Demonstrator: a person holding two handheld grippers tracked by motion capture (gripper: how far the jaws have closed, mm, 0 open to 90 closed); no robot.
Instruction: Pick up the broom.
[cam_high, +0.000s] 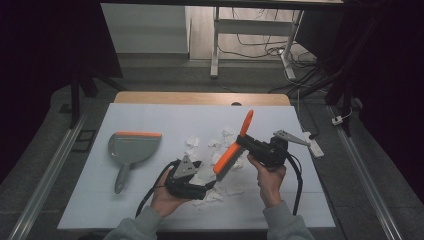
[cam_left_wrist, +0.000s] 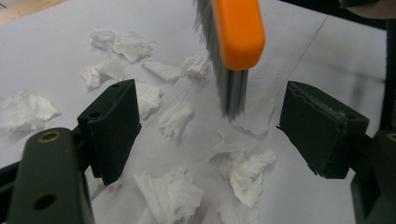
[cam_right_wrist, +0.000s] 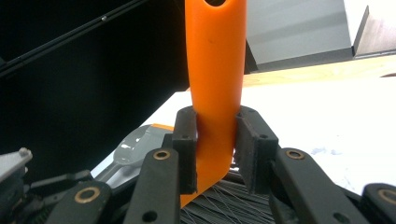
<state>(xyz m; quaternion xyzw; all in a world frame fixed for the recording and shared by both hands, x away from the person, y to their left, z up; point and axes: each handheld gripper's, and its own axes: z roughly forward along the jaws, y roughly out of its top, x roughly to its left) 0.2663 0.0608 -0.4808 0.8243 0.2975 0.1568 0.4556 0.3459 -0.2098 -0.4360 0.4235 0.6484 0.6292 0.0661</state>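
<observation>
Your right gripper was pinching the brush by its orange handle, the 2 jaws pressed flat against its sides just above where the bristles begin. That grip probably gave you leverage over the head: in the high view the handle slanted up and away from you while the bristles pointed down at the paper scraps. The right gripper view showed the handle rising straight between the jaws, so the hold looked square, not twisted.

Your left gripper sat on your side of the brush, near its bristle end, with its jaws spread wide and nothing between them. In the left gripper view the bristles hung just above the white table sheet, between the 2 open jaws, with crumpled scraps lying around and in front of them. I judge the free gripper was kept low and near so it could steady things or fetch the pan.

The grey dustpan lay well to the left of the brush, flat on the sheet, handle toward you, apart from the scraps. It would have to come closer to the brush before any sweeping into it made sense.
</observation>
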